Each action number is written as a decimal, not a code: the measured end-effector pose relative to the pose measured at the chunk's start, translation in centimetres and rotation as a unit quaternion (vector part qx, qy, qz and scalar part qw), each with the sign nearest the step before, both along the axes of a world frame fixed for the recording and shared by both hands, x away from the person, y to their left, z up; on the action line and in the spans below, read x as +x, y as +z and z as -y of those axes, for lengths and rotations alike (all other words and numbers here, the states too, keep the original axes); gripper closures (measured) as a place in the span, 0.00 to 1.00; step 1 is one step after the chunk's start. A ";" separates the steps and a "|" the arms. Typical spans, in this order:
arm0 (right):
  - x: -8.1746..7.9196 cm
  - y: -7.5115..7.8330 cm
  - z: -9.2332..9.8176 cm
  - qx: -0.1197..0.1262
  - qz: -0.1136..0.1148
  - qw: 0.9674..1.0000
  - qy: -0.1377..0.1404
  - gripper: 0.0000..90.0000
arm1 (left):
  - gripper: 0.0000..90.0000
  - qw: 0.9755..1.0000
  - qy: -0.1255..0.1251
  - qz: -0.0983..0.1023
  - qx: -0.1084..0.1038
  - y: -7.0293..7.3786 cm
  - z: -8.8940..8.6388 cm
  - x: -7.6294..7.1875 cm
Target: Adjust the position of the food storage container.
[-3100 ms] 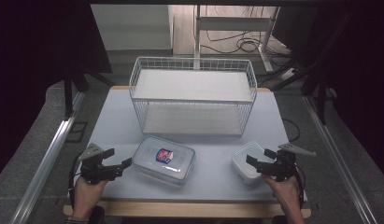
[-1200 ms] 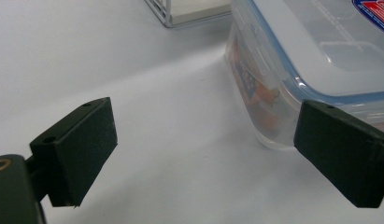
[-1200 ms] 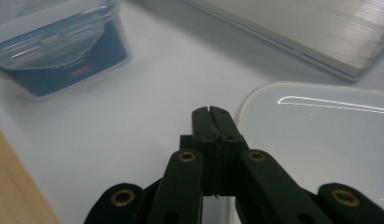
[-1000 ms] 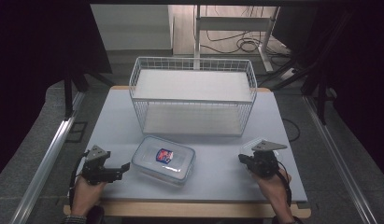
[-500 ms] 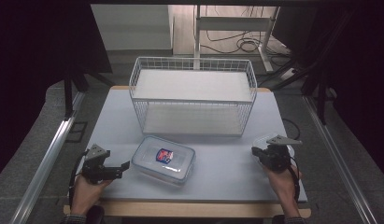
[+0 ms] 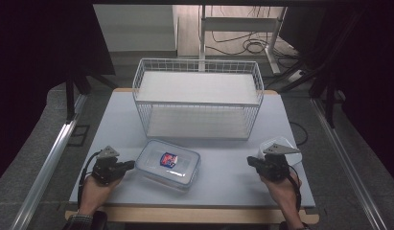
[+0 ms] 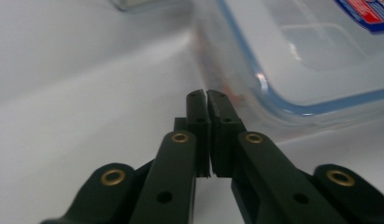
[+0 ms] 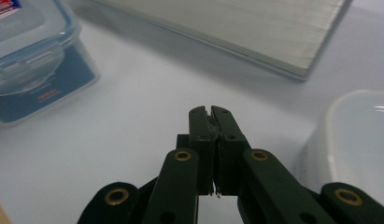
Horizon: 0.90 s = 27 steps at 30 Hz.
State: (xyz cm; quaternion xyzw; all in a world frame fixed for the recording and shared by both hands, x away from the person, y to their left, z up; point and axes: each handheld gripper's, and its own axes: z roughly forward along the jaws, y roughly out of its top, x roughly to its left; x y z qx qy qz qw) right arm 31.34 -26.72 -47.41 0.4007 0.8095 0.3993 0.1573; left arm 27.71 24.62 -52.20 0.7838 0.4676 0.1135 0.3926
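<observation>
A clear lidded plastic box (image 6: 168,163) with a blue seal and a red-and-blue label lies at the front middle of the table. My left gripper (image 6: 131,165) rests to its left and points at its side. In the left gripper view the black jaws (image 7: 207,93) have just been closing. They now meet with nothing between them, just short of the box's corner (image 7: 311,60). My right gripper (image 6: 252,161) lies at the front right, shut and empty (image 8: 209,109). A small white tub (image 6: 281,143) sits just behind it (image 8: 358,140).
A white wire basket (image 6: 197,98) with a pale board inside (image 8: 236,28) stands across the middle back of the table (image 6: 223,184). Dark panels flank both sides. Bare tabletop lies between the box and the right gripper.
The left gripper's jaws, spread earlier, have come together. The right gripper, open beside the white tub three seconds ago, is shut. Both hands have hardly shifted.
</observation>
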 end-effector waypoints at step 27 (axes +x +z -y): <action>-1.1 -1.1 -3.4 0.019 -0.047 0.997 0.057 0.95 | 1.00 0.994 -0.110 -0.015 0.000 0.5 7.2 -0.8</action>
